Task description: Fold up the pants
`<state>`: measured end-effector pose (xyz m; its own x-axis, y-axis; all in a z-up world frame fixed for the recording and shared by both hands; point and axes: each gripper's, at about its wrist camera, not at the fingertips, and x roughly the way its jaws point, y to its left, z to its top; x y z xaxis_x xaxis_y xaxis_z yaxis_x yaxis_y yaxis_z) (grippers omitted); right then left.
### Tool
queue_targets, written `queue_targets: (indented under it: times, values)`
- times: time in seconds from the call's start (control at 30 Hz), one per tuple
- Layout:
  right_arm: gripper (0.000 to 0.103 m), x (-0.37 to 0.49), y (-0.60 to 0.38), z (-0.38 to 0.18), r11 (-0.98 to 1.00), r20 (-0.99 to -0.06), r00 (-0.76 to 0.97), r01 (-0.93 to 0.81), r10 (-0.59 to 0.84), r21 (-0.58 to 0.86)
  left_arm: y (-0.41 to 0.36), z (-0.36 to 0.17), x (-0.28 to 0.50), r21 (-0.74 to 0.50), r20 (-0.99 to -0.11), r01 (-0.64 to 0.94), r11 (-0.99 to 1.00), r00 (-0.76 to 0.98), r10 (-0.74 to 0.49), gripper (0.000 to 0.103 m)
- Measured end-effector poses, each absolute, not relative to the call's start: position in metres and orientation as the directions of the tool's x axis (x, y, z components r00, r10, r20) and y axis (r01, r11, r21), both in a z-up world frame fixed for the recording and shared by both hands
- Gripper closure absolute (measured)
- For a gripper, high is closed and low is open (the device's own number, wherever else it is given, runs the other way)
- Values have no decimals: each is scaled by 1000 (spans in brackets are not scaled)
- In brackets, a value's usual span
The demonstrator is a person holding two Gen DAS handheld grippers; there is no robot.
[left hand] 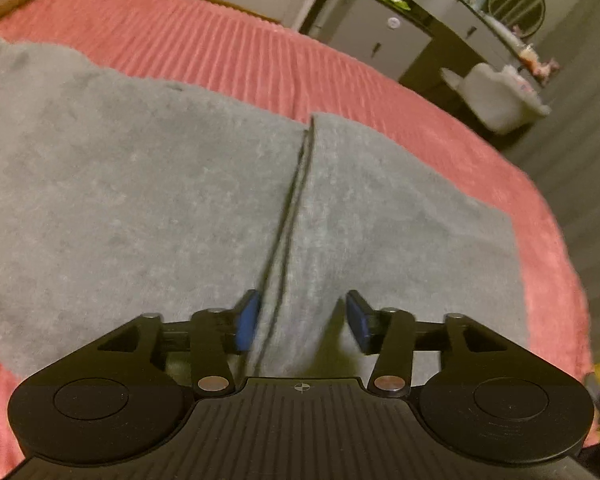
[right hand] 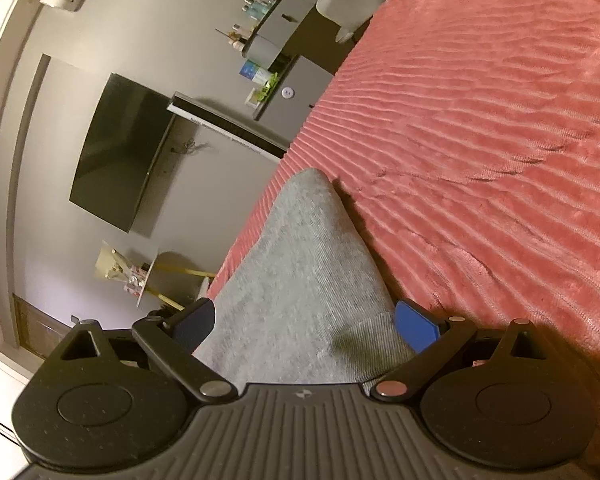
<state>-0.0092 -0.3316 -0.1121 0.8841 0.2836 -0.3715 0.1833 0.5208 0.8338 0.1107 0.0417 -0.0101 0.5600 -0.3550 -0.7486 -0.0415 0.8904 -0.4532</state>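
Note:
Grey pants lie flat on a pink ribbed bedspread, the two legs side by side with a dark seam line between them. My left gripper is open, hovering low over the pants with the inner edge of the right leg between its blue pads. In the right wrist view a grey pant leg end lies near the bed's edge. My right gripper is wide open with this cloth between its fingers, not clamped.
The bed edge runs along the right in the left wrist view, with a grey dresser and a white chair beyond. In the right wrist view a wall TV and a small side table stand past the bed.

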Motion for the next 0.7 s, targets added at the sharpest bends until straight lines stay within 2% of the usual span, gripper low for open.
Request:
queue_targets:
  times: [0.23, 0.27, 0.3, 0.37, 0.4, 0.57, 0.63, 0.7]
  values:
    - [6, -7, -328, -112, 534, -387, 876, 189, 288, 824, 50, -25, 148, -603, -710, -130, 787, 539, -454, 35]
    - [6, -7, -328, -112, 534, -389, 875, 191, 287, 824, 49, -26, 153, -609, -707, -130, 782, 535, -462, 43]
    - [6, -6, -328, -112, 532, -393, 874, 196, 286, 824, 48, -26, 157, -608, -706, -121, 785, 536, -464, 67]
    - [6, -5, -328, -113, 531, -398, 872, 202, 284, 823, 42, -25, 166, -591, -724, -121, 798, 517, -458, 85]
    - [6, -4, -328, -114, 531, -400, 871, 205, 284, 823, 41, -21, 165, -593, -713, -102, 799, 528, -462, 87]
    - [6, -3, -328, -116, 526, -402, 869, 208, 287, 825, 30, 30, 120, -494, -541, 160, 854, 713, -447, 87]
    - [6, -3, -329, -117, 525, -403, 869, 210, 286, 825, 30, 33, 112, -431, -564, 161, 888, 720, -404, 84]
    - [6, -2, -329, -117, 526, -406, 868, 212, 287, 824, 34, 16, 119, -356, -643, 66, 932, 707, -295, 64]
